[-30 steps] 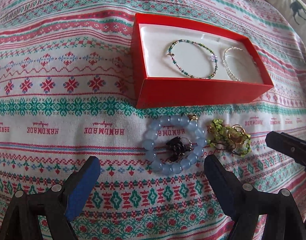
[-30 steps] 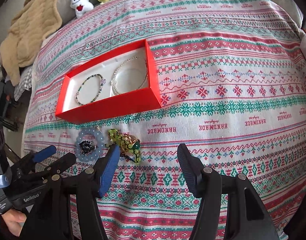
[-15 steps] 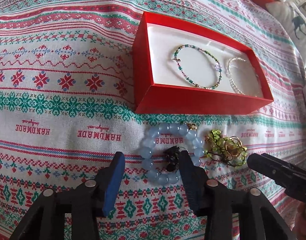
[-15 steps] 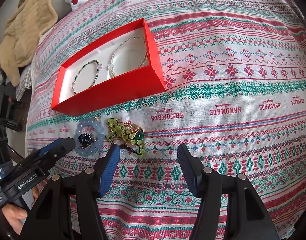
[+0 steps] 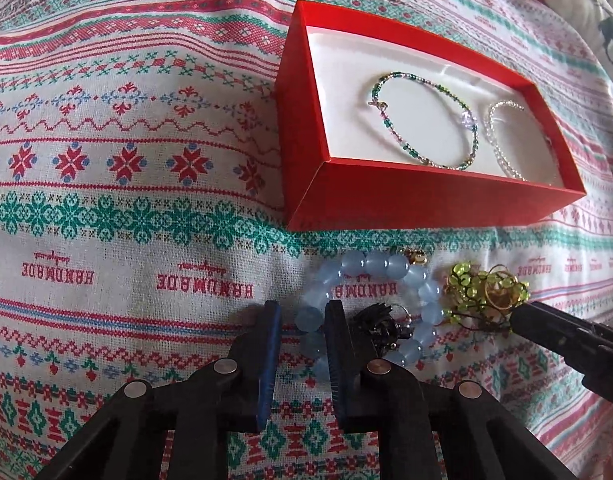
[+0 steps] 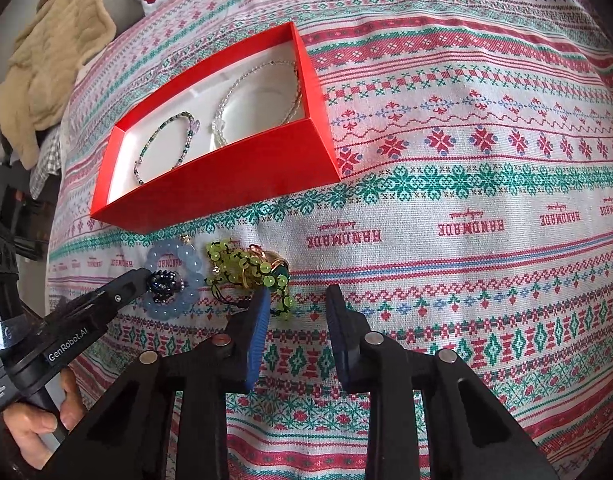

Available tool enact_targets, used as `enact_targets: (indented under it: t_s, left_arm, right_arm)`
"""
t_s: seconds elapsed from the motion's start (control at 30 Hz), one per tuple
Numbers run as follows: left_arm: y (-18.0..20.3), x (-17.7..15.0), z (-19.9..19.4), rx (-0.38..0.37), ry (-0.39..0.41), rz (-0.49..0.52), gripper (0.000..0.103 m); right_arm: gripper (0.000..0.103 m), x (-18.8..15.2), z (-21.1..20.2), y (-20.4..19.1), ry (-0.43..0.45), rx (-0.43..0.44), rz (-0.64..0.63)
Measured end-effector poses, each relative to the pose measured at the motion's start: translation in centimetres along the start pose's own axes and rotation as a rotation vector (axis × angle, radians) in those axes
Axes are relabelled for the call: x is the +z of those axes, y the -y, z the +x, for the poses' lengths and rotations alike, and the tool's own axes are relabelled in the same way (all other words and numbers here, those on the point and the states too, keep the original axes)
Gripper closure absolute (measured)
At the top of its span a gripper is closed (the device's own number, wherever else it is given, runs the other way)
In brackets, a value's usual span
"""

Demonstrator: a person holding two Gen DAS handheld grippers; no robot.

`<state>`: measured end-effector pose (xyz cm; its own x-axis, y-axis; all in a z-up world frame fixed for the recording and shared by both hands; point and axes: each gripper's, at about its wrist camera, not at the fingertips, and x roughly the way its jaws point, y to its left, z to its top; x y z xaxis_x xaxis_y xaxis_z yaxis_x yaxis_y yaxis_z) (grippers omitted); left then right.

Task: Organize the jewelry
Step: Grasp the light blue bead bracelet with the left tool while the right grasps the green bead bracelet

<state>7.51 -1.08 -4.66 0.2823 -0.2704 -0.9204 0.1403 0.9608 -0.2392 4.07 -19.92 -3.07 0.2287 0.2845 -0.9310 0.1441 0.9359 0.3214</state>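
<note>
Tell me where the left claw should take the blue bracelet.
Take the blue bracelet at its near-left arc, from above, one finger inside the ring and one outside. It lies flat, and that arc is clear of the dark charm and green bracelet. The left claw already straddles it.

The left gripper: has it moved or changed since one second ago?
Yes. The left gripper has narrowed its fingers around a bead of the blue bead bracelet, and it has come closer to the red box, which lies unchanged on the cloth.
</note>
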Motion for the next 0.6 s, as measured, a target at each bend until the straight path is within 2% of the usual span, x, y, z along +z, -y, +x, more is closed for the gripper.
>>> enact_targets:
  t_s: [0.17,0.27,0.6]
  left_arm:
    - [1.5,0.1,0.5,0.066,0.025,0.067,0.093]
    - [1.9,0.4,0.6,0.071,0.03,0.075,0.094]
    - [0.7,-0.8,-2.0,-0.004,0.048,0.075,0.094]
  right_arm:
    - [0.094,-0.2,0.4,0.0,-0.002,-0.007,-0.02]
    - [0.095,-0.3,0.3,-0.2,0.001,-0.001,-0.032]
    - [0.096,-1.1,-1.9,-1.1,0.047,0.021,-0.07]
